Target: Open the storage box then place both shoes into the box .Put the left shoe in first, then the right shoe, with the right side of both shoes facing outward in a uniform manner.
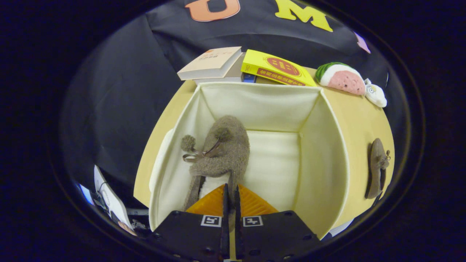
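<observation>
The gripper point(230, 193) has its jaws drawn nearly together on the heel edge of the first shoe point(222, 149), a fuzzy brown slipper with a bow and pompom. The shoe hangs or rests inside the open storage box point(324, 153), just ahead of the jaws, near the box's left wall; whether its sole touches the box floor cannot be told.

Risk 1: the grip takes only a thin edge of soft material. A premature release, or a slip, may let the shoe roll and turn the wrong side outward.

Risk 2: the shoe lies close to the left wall. Lateral motion may push the soft wall and shift the box on the table point(364, 116).

Risk 3: the second shoe point(378, 168) lies right of the box, well apart from the jaws. Space beside the first shoe must stay free for it.

Beyond the box, the books point(214, 63) and a plush toy point(342, 78) crowd the far side of the table.
</observation>
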{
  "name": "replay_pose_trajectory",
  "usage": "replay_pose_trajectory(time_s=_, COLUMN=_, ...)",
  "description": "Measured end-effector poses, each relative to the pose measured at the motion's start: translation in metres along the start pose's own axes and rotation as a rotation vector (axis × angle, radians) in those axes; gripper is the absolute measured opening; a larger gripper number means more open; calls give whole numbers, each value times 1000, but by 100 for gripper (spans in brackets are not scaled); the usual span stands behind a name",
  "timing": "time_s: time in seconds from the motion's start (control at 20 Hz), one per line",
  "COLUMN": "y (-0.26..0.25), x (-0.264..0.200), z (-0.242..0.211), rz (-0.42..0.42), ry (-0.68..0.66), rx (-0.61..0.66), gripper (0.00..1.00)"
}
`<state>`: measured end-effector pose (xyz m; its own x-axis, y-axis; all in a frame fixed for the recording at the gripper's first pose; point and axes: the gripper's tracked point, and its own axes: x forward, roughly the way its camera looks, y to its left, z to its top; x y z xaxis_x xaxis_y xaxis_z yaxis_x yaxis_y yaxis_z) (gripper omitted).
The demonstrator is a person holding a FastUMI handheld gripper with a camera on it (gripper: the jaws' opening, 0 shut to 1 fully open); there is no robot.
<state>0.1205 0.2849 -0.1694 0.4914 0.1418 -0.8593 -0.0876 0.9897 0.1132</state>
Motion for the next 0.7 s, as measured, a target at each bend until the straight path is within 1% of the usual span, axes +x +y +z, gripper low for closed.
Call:
replay_pose_trajectory(time_s=0.1, y=8, x=-8, z=3, rz=48, ry=-20, rx=-16, gripper=14)
replay_pose_trajectory(time_s=0.15, y=14, x=-13, z=4, rz=89, ry=-37, rx=-23, gripper=15)
replay_pose_trajectory(time_s=0.2, y=15, x=-22, z=5, rz=103, ry=-53, rx=-35, gripper=23)
replay_pose_trajectory(time_s=0.3, y=10, x=-49, z=9, rz=119, ry=-104, rx=-47, gripper=46)
replay_pose_trajectory(time_s=0.4, y=-4, x=-79, z=9, rz=80, ry=-149, rx=-70, gripper=64)
replay_pose_trajectory(time_s=0.45, y=-8, x=-97, z=9, rz=79, ry=-183, rx=-79, gripper=74)
replay_pose_trajectory(time_s=0.55, y=-12, x=-129, z=12, rz=103, ry=-252, rx=-87, gripper=96)
replay_pose_trajectory(time_s=0.7, y=-39, x=-170, z=6, rz=91, ry=-313, rx=-68, gripper=97)
